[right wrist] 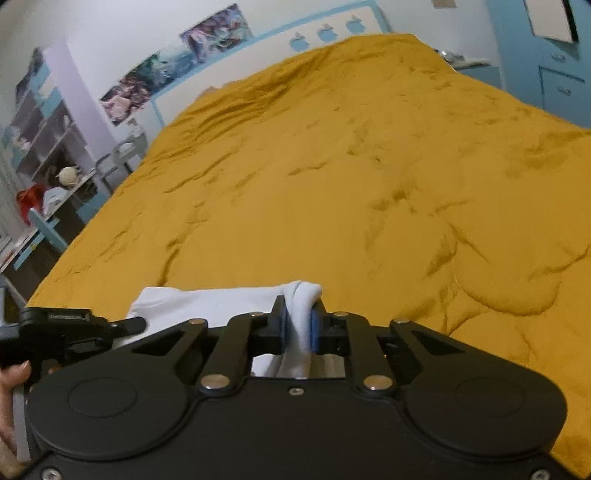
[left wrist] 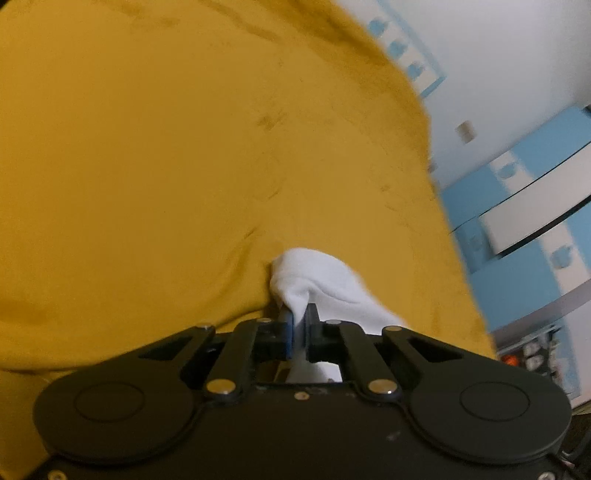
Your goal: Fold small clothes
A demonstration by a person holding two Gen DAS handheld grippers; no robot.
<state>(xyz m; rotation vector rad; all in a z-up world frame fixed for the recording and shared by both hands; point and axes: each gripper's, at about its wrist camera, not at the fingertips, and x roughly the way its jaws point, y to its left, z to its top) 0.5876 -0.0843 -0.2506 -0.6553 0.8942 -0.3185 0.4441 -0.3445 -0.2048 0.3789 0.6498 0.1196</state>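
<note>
A small white garment (left wrist: 325,280) is held over the mustard-yellow bedspread (left wrist: 166,147). My left gripper (left wrist: 300,317) is shut on one bunched edge of it. In the right wrist view the same white garment (right wrist: 207,302) stretches from left to right near the bed's front edge. My right gripper (right wrist: 299,317) is shut on a folded edge of it. The left gripper (right wrist: 74,328) shows at the far left of the right wrist view, at the garment's other end. Most of the garment is hidden under the gripper bodies.
The yellow bedspread (right wrist: 332,166) is wide and rumpled. Blue and white drawers (left wrist: 524,206) stand to the bed's right. Shelves (right wrist: 40,122) and a cluttered desk (right wrist: 44,199) stand to its left. A white and blue headboard (right wrist: 325,33) is at the far end.
</note>
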